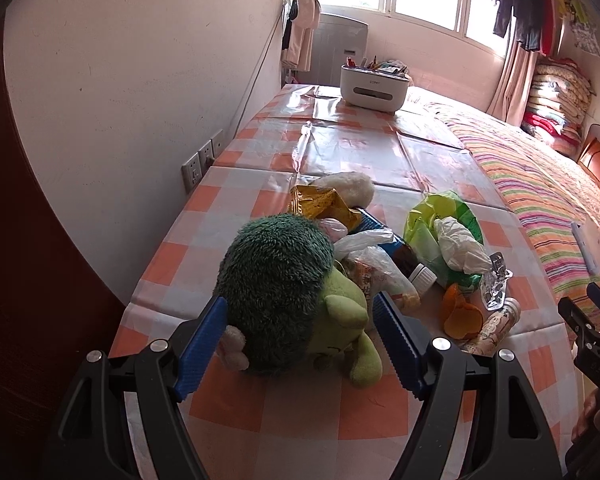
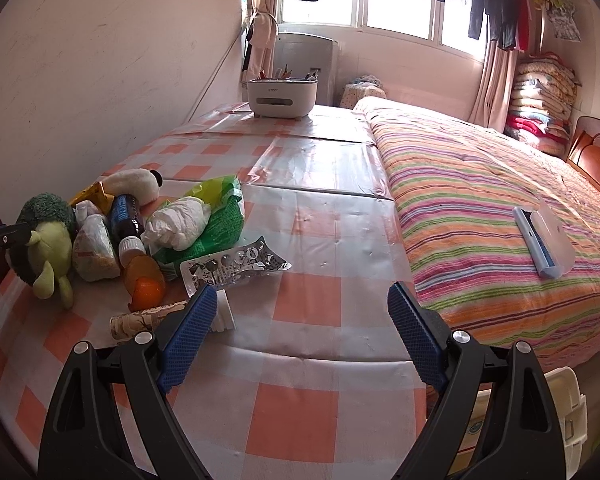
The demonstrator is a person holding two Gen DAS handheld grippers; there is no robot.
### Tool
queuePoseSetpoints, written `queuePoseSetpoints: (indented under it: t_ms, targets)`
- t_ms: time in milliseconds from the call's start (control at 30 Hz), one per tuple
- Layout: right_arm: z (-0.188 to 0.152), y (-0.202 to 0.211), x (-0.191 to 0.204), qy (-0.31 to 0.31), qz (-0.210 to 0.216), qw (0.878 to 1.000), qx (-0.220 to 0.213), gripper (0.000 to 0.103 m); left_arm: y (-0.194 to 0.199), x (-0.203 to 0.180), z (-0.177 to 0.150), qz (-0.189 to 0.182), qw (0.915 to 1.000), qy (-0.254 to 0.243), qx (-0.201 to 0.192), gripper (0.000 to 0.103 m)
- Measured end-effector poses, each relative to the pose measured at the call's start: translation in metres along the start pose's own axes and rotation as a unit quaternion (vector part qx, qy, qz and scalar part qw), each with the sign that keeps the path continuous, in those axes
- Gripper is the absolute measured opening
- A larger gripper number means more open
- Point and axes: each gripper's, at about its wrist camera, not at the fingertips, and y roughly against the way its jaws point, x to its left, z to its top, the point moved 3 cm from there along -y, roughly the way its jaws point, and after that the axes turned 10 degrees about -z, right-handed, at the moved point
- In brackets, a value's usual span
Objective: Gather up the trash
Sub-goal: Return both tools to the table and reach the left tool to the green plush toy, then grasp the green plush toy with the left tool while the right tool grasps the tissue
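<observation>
Readable writing is scarce: the white organizer box (image 2: 282, 96) far ahead on the table carries a small logo, too small to read. The blister pack (image 2: 236, 266) has dark printed characters, illegible. The dark bottle (image 2: 126, 218) has a blue label with white text, not readable.

Left gripper (image 1: 300, 344): blue pads (image 1: 202, 344) well apart, angled down at the checkered tablecloth (image 1: 300, 408). The green plush toy (image 1: 284, 300) sits between the fingers; its dark fuzzy head seems to brush the left pad, but no clamp, nothing held. Just beyond the right fingertip is the trash pile: clear snack bag (image 1: 380, 276), the bottle with its white cap (image 1: 422, 278), orange peel (image 1: 462, 314), green plastic bag (image 1: 444, 224), crumpled white tissue (image 1: 460, 248), yellow wrapper (image 1: 324, 202), printed tube (image 1: 496, 326).

Right gripper (image 2: 300, 320): fingers wide apart, empty, tilted down over bare tablecloth. The tube's white cap (image 2: 225, 312) lies right at the left fingertip, contact unclear. The pile sits ahead-left of the fingers; the striped bedspread (image 2: 500, 208) lies to the right of the right finger.
</observation>
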Motion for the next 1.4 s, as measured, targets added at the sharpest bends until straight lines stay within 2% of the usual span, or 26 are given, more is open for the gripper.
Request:
queuePoseSetpoints:
  t_ms: [67,200,367,500,667,867,1067,1167,1233,1300,1400]
  targets:
    - [0.001,-0.002,0.002,0.002,0.001,1.0,0.001,0.086,-0.008,0.002,0.004,0.003,1.0,0.004,0.007,0.073]
    - [0.009,-0.007,0.01,0.012,0.006,1.0,-0.001,0.086,-0.02,0.009,0.01,0.033,0.9994,-0.004,0.012,0.073]
    - [0.02,-0.02,0.022,0.023,0.025,0.999,0.007,0.086,-0.025,0.011,0.014,0.03,0.9995,-0.009,0.006,0.072]
    - [0.017,-0.035,0.028,0.01,0.072,0.996,0.045,0.086,-0.026,0.008,0.013,0.033,0.9994,-0.015,0.002,0.062]
    - [0.009,-0.039,0.039,0.008,0.1,0.993,0.067,0.086,-0.022,0.006,0.011,0.032,0.9992,-0.022,-0.005,0.051]
    - [0.04,-0.039,0.069,0.029,0.114,0.992,0.034,0.086,-0.019,0.0,0.011,0.02,0.9995,-0.021,-0.014,0.049]
    - [0.054,-0.06,0.102,0.053,0.12,0.991,0.041,0.085,-0.012,-0.003,0.01,0.013,0.9993,-0.022,-0.028,0.049]
    - [0.053,-0.077,0.111,0.057,0.122,0.989,0.063,0.074,-0.007,-0.002,0.011,0.01,0.9992,-0.018,-0.034,0.049]
    - [0.051,-0.088,0.114,0.056,0.126,0.987,0.08,0.059,-0.004,-0.001,0.011,0.01,0.9991,-0.015,-0.039,0.049]
    - [0.049,-0.099,0.116,0.053,0.13,0.986,0.095,0.052,-0.001,-0.001,0.011,0.007,0.999,-0.014,-0.042,0.049]
    - [0.044,-0.103,0.115,0.049,0.139,0.984,0.101,0.032,0.003,-0.002,0.011,0.006,0.9987,-0.015,-0.048,0.049]
